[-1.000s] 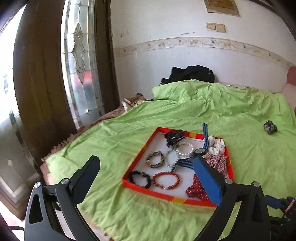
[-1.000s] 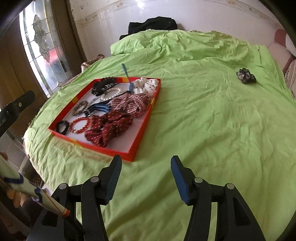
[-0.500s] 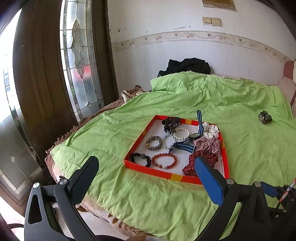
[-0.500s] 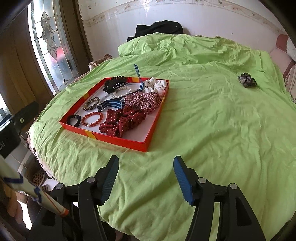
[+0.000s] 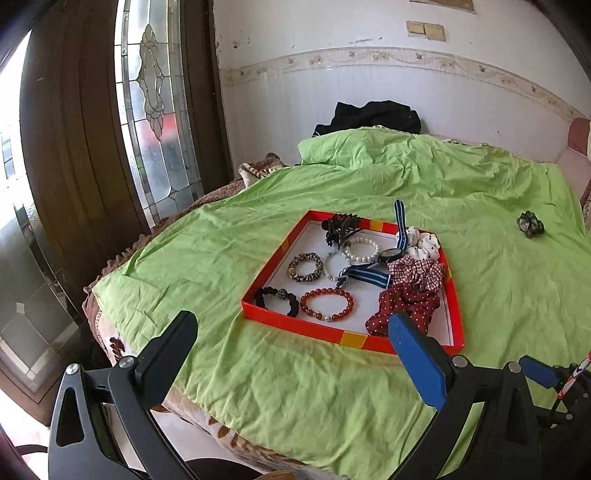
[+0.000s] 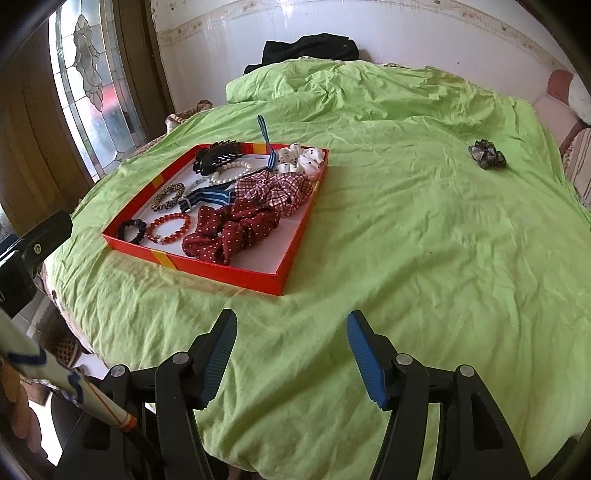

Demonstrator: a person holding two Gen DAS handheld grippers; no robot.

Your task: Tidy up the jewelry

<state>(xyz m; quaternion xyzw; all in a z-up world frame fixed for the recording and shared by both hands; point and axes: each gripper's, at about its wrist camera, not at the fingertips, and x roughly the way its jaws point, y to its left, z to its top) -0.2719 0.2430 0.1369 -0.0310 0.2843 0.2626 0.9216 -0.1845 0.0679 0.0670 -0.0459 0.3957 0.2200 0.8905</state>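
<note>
At the far left a tall wooden door frame (image 5: 74,155) with a leaded glass pane (image 5: 155,110) is standing beside the bed, and the bed's brown fringed edge (image 5: 122,258) is showing under a green sheet (image 5: 258,387) that is covering the whole mattress. The left gripper (image 5: 291,343) is hovering over the near edge of the bed with its jaws spread wide and nothing between them, only bare sheet lying between it and the red tray (image 5: 332,334). The tray is sitting on the sheet left of the bed's middle and is holding the jewelry: a black bead bracelet (image 5: 277,301) and a red bead bracelet (image 5: 327,304) are lying side by side at its near edge, a leopard-print band (image 5: 304,267) and a pearl bracelet (image 5: 362,249) farther back, a black claw clip (image 5: 340,227) at the far rim, and a blue striped watch strap (image 5: 369,275) is running across the middle, its free end sticking up over the far rim. Dark red dotted (image 6: 232,232), checked (image 6: 280,190) and white dotted (image 6: 301,160) scrunchies are filling the tray's right side. The right gripper (image 6: 291,349) is hanging over open sheet just beside the tray's near right corner, jaws apart and empty. Well to the right a dark scrunchie (image 6: 487,154) is lying alone on the sheet, nothing standing between it and the gripper. Black clothing (image 6: 306,50) is bunching against the tiled wall (image 6: 406,29) behind.
</note>
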